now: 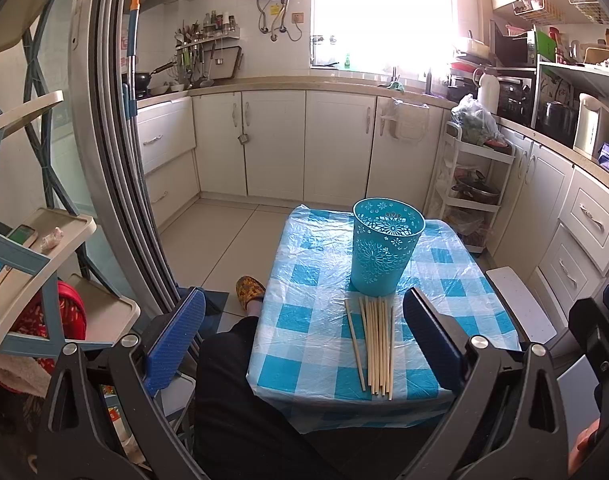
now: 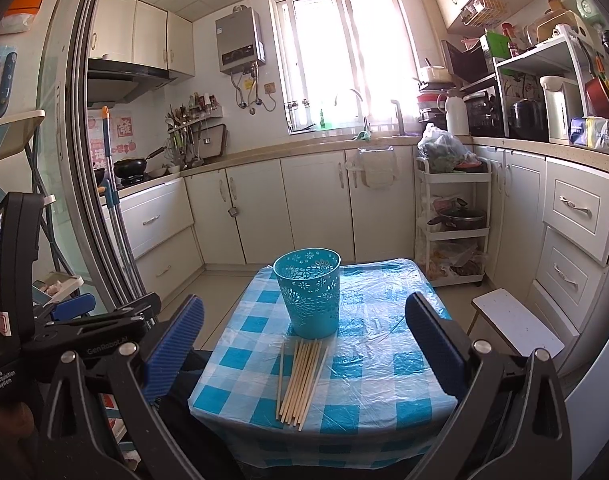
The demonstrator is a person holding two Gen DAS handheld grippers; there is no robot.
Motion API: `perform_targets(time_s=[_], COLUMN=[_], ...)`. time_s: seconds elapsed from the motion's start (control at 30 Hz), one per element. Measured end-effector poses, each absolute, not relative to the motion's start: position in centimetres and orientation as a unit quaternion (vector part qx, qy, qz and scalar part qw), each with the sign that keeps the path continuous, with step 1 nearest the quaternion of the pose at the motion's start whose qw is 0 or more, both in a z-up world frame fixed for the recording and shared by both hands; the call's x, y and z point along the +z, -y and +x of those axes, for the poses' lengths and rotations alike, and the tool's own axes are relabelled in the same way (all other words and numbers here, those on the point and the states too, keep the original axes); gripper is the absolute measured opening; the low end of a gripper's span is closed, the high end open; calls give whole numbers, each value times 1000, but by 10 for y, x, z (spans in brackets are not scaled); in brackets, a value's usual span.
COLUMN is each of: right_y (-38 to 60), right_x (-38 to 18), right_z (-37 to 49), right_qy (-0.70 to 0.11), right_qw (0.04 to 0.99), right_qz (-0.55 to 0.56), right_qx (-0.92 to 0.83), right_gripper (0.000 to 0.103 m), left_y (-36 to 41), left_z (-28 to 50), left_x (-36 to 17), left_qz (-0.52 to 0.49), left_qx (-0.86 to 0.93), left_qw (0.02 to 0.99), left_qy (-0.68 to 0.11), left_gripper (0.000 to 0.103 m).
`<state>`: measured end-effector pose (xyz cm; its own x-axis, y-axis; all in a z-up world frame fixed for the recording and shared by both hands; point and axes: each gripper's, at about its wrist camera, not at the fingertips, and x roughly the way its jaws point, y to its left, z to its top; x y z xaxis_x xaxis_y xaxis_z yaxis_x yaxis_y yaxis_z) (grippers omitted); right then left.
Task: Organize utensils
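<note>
Several wooden chopsticks [image 1: 374, 346] [image 2: 301, 384] lie side by side on a small table with a blue-and-white checked cloth [image 1: 304, 320] [image 2: 368, 380]. Just behind them stands an upright teal perforated basket [image 1: 385, 246] [image 2: 309, 293], apparently with nothing in it. My left gripper [image 1: 304, 336] hovers open above the table's near edge, nothing between its blue pads [image 1: 175, 340]. My right gripper [image 2: 304, 344] is open too and holds nothing, hanging short of the chopsticks. In the right wrist view the left gripper's body [image 2: 76, 332] shows at the left.
A white stool [image 1: 520, 304] [image 2: 518, 322] stands right of the table. A tiered white cart [image 2: 452, 220] sits by the cabinets beyond. A sliding door frame [image 1: 116, 160] and a shelf unit [image 1: 44, 240] are on the left. A person's dark-clad leg and patterned slipper [image 1: 250, 288] lie left of the table.
</note>
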<state>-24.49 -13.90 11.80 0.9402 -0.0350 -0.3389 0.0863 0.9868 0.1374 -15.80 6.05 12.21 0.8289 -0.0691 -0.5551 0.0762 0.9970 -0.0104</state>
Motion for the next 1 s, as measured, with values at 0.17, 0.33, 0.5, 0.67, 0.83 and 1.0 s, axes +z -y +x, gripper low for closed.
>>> perform_targets(time_s=[0.17, 0.33, 0.5, 0.67, 0.83, 1.0], right_y=[139, 140, 140, 140, 143, 149], right_x=[118, 118, 117, 117, 110, 101], right_z=[-245, -245, -245, -243, -235, -220], right_qy=[-170, -169, -174, -177, -188, -186], right_qw=[982, 982, 982, 981, 979, 979], right_qz=[75, 75, 72, 73, 68, 73], right_qx=[-30, -30, -31, -30, -28, -33], right_gripper=[97, 97, 97, 97, 97, 97], left_y=[-60, -60, -58, -55, -55, -52], left_z=[-158, -158, -159, -159, -151, -133], left_x=[122, 121, 119, 114, 107, 94], left_qz=[6, 6, 6, 7, 8, 11], left_qx=[-38, -38, -38, -38, -39, -39], left_qw=[956, 956, 956, 955, 951, 945], left_qy=[-290, -289, -291, -295, -306, -325], left_gripper=[95, 95, 95, 95, 95, 95])
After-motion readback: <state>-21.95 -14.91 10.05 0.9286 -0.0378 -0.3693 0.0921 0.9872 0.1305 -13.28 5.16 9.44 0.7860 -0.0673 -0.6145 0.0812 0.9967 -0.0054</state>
